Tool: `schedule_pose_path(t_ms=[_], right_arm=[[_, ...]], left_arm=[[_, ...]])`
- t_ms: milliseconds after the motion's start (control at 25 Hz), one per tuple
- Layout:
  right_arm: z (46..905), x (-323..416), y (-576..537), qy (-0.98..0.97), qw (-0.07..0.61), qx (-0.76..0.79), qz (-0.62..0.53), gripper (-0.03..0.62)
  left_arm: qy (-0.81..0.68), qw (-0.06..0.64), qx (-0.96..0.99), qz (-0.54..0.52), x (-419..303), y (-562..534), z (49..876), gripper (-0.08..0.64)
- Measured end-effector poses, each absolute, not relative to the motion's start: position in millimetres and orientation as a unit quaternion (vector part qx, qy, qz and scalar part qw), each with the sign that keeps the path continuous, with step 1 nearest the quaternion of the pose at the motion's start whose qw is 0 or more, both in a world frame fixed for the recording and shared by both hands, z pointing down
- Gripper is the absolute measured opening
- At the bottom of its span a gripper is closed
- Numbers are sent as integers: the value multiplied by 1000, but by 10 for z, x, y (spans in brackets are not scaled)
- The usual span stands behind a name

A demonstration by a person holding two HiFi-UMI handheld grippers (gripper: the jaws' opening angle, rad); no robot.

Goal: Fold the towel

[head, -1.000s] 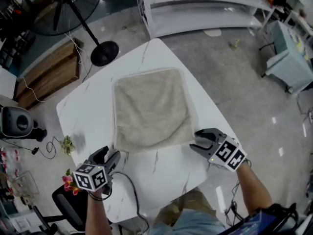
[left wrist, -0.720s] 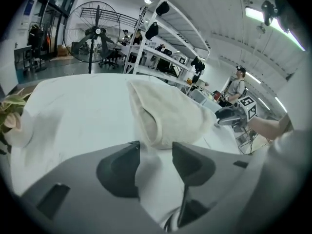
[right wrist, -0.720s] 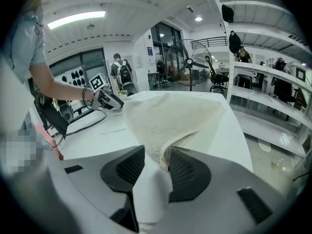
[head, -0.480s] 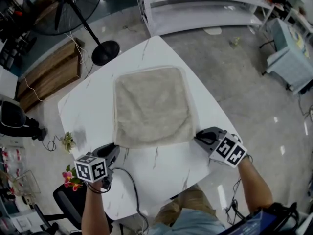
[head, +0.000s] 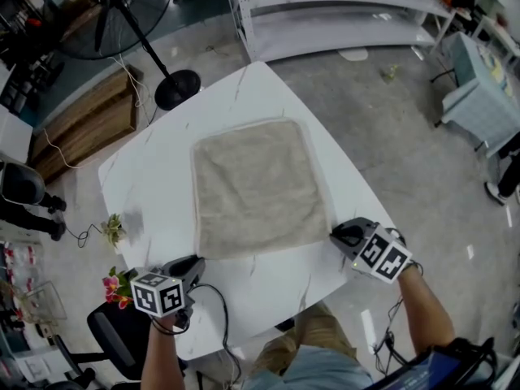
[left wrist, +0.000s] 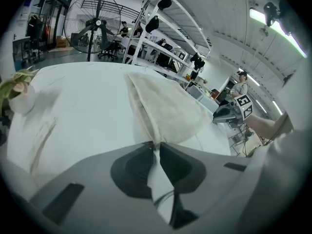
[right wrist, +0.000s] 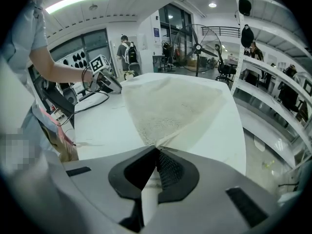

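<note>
A beige towel [head: 256, 185] lies flat on the white table [head: 268, 295]. My left gripper [head: 197, 261] is at its near-left corner. Its jaws are closing, and in the left gripper view the tips [left wrist: 156, 144] pinch that corner of the towel [left wrist: 165, 106]. My right gripper [head: 335, 235] is at the near-right corner, shut on it. In the right gripper view the towel [right wrist: 170, 106] runs into the closed tips [right wrist: 157, 149] and its corner is lifted slightly. Each gripper shows in the other's view: the right gripper [left wrist: 229, 113] and the left gripper [right wrist: 109, 82].
A black cable [head: 218, 319] runs across the table's near-left part. A small plant [head: 112, 232] and pink flowers [head: 114, 289] sit by the left edge. A standing fan's base [head: 175, 88] and white shelving [head: 341, 15] lie beyond the table.
Both grippers went from open to closed on the towel's near corners and drew slightly toward the near table edge. The towel's near edge shifted a little with them.
</note>
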State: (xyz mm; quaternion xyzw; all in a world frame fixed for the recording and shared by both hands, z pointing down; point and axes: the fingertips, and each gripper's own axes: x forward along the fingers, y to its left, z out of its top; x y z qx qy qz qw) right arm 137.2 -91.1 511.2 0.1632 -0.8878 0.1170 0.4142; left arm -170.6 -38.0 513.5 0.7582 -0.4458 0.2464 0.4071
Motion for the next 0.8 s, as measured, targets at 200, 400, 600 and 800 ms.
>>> schedule_pose_path(t_ms=[200,400,600,800], right_arm=[[5127,1534,-499,-882,427,148,131,18],[5133,1669,-94,-878,434,139,144,17],[5116,1770,178,-882,425,136,154,17],[4811,1761,193,-899,372,154,172,17]], left_arm=[[-440,426,754,238,-1569,171,5155,46],[-445,431,750,231,-1457,618,5131,46],[-450,431,751,220,-1380,868,5105,46],[-464,412,759,198,-1396,858,4901,46]])
